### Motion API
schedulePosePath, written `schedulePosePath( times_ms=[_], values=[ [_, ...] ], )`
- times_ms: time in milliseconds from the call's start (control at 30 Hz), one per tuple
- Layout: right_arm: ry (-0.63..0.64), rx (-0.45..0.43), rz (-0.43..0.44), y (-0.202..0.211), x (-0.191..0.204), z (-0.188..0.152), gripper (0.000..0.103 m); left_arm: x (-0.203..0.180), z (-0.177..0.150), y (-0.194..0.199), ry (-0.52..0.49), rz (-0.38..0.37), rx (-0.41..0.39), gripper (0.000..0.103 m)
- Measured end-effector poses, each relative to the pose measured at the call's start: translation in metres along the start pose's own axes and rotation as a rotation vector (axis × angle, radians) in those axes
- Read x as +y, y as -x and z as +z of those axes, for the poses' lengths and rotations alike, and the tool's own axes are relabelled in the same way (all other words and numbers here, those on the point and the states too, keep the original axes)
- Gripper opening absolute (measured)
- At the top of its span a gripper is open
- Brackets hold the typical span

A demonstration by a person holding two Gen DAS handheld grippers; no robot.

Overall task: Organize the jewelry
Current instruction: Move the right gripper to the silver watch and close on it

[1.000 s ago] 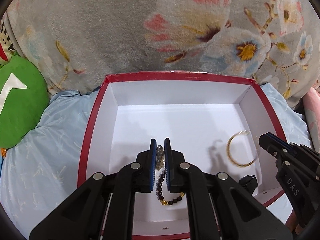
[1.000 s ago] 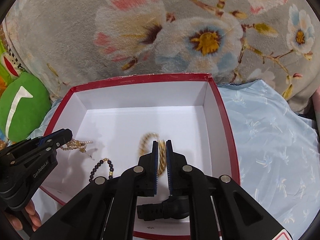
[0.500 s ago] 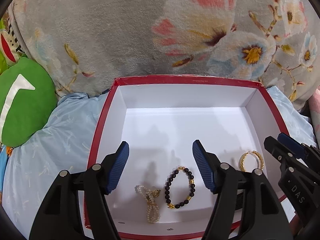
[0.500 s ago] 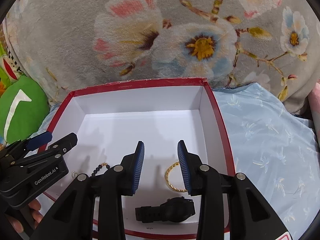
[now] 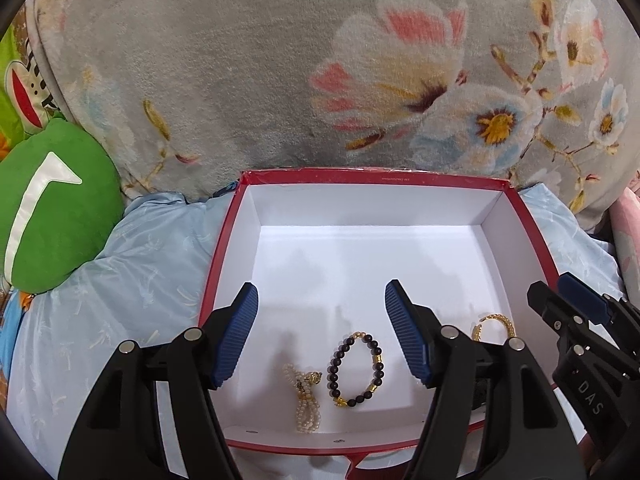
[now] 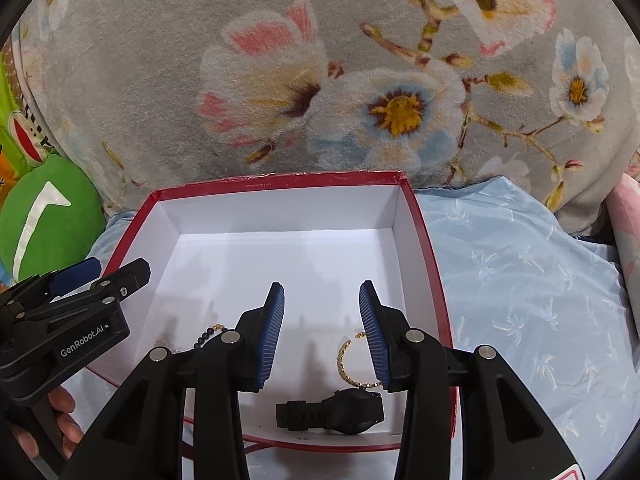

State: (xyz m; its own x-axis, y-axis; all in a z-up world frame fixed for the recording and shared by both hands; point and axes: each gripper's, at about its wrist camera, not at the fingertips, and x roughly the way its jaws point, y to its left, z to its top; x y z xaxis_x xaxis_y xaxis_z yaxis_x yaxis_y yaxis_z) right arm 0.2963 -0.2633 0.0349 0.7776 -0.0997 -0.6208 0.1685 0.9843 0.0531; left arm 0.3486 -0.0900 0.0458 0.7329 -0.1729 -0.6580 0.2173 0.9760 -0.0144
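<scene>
A red box with a white inside (image 5: 224, 256) (image 6: 420, 240) lies on a pale blue sheet. In it lie a pearl bracelet (image 5: 305, 396), a black and gold bead bracelet (image 5: 355, 370) (image 6: 208, 334), a gold bangle (image 5: 494, 322) (image 6: 350, 362) and a black watch (image 6: 334, 412). My left gripper (image 5: 322, 336) is open and empty above the near part of the box, over the bead and pearl bracelets. My right gripper (image 6: 322, 332) is open and empty above the bangle and the watch.
A grey floral blanket (image 5: 320, 80) rises behind the box. A green plush cushion (image 5: 52, 208) lies at the left. The blue sheet (image 6: 520, 280) spreads to the right of the box. A pink cloth (image 5: 628, 220) shows at the far right.
Both grippers opened and let go: the left dropped the beaded bracelets, the right the gold bangle, which now lie on the box floor. Both grippers have drawn back a little.
</scene>
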Motion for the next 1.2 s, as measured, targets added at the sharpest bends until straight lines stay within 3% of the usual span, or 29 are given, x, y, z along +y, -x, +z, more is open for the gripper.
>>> schedulePosePath(
  times_ms=[333,667,933,1200],
  values=[
    [-0.01,-0.008,-0.011,0.055,-0.022,-0.02,0.042,0.023,-0.018,0.054,0.038,-0.017,-0.006,0.072],
    [0.01,0.024,0.008,0.121,-0.032,-0.078,0.044,0.032,-0.07,0.123,0.035,-0.032,0.003,0.073],
    [0.0,0.09,0.014,0.144,-0.034,-0.138,0.044,0.044,-0.131,0.144,0.061,-0.039,0.08,0.073],
    [-0.021,0.166,0.013,0.14,-0.036,-0.183,0.044,0.061,-0.195,0.139,0.073,-0.023,0.201,0.073]
  ],
)
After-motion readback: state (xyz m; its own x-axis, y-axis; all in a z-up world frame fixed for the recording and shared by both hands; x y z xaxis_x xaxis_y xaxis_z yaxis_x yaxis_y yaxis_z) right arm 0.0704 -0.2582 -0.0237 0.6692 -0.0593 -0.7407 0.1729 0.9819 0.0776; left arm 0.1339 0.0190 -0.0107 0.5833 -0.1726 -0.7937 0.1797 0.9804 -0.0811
